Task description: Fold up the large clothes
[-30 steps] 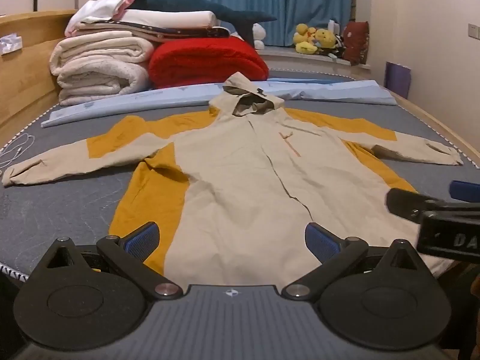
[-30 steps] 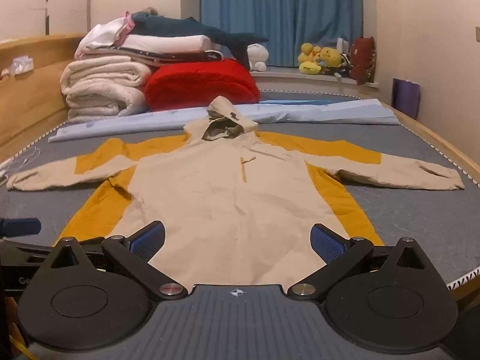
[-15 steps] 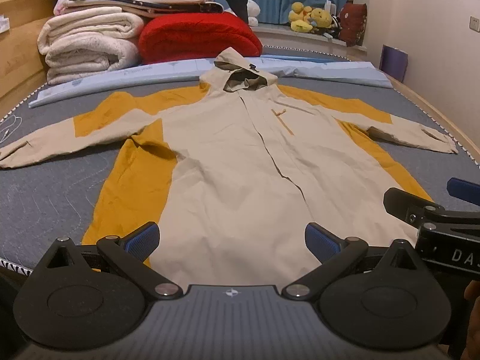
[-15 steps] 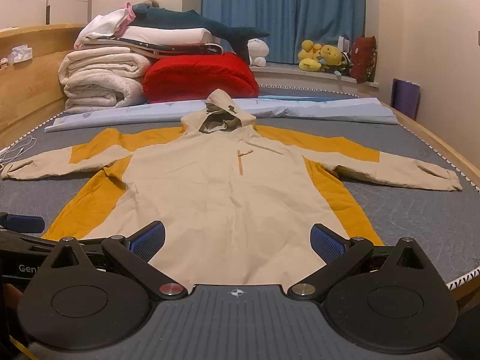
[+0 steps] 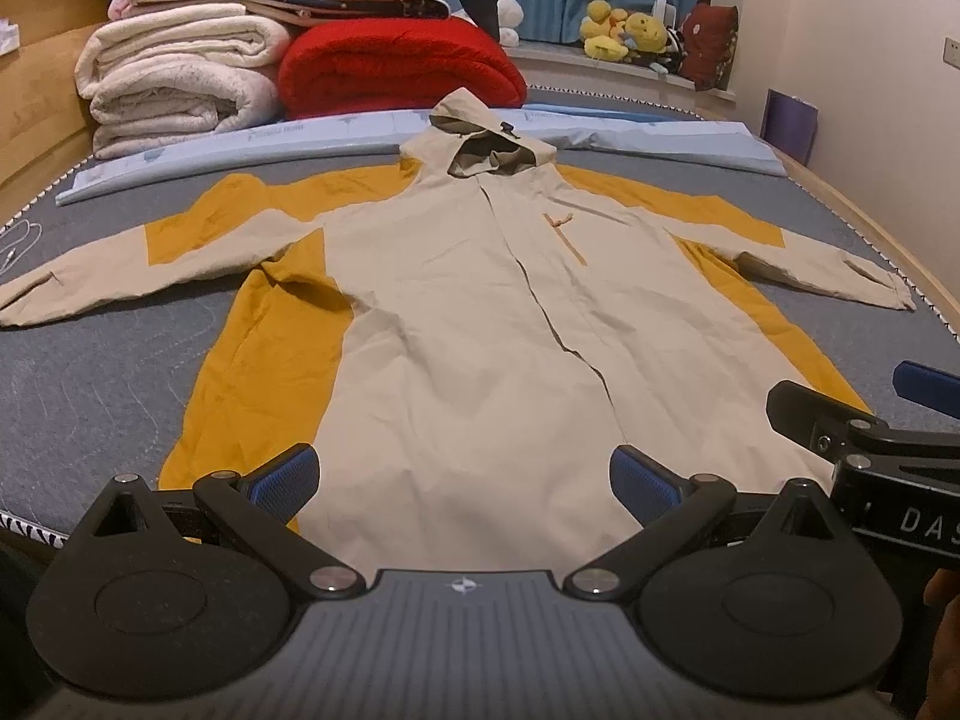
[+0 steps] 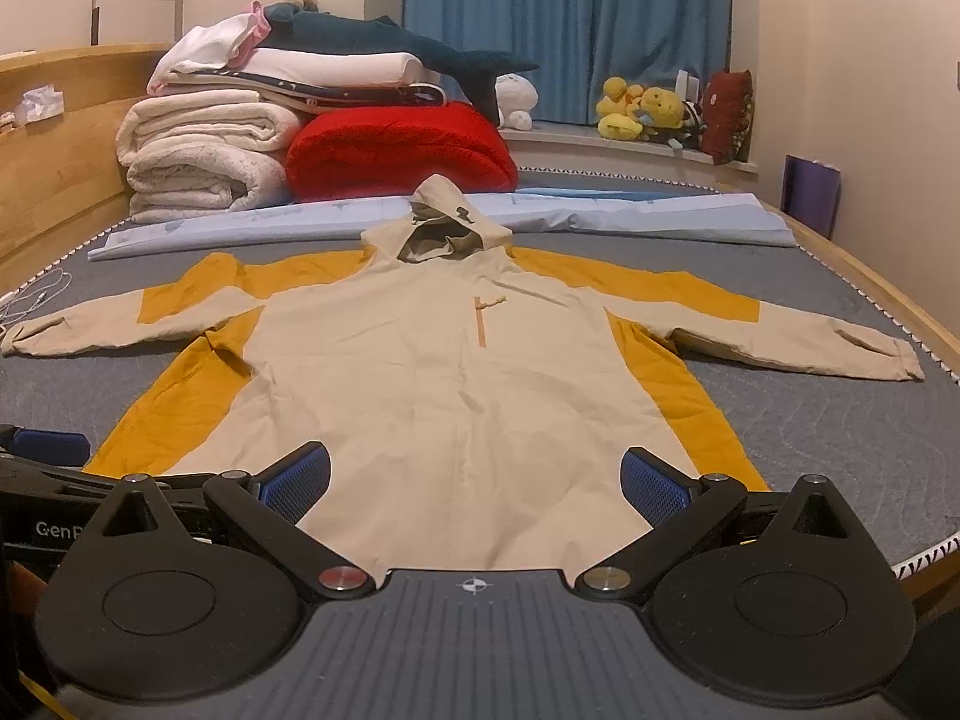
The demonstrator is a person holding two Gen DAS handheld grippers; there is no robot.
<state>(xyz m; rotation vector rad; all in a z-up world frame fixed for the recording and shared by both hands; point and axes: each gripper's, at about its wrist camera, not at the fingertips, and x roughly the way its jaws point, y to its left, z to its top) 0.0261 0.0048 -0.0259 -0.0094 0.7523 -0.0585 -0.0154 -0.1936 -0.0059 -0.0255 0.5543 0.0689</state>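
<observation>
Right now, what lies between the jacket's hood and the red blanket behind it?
In both wrist views a pale blue folded sheet stretches across the mattress between the hood and the red blanket.

Jacket (image 5: pixel 480 324), centre frame: thin woven cloth, matt, lightly creased, beige with mustard panels. Mattress (image 5: pixel 90 384), lower left: grey quilted fabric, stitched wavy texture, matt. Red blanket (image 5: pixel 396 60), upper centre: thick fluffy fleece. White blankets (image 5: pixel 180 78), upper left: soft nubbly pile. Headboard (image 6: pixel 48 180), left edge: smooth light wood, slight sheen. Curtain (image 6: pixel 564 24), top: blue cloth, pleated. Left claw (image 5: pixel 462 477), bottom: matt black plastic arms, bright metal pivot pins, ribbed grey body; pads (image 5: pixel 285 474) blue, finely dimpled rubber. Right claw (image 6: pixel 477 480): same finish.
</observation>
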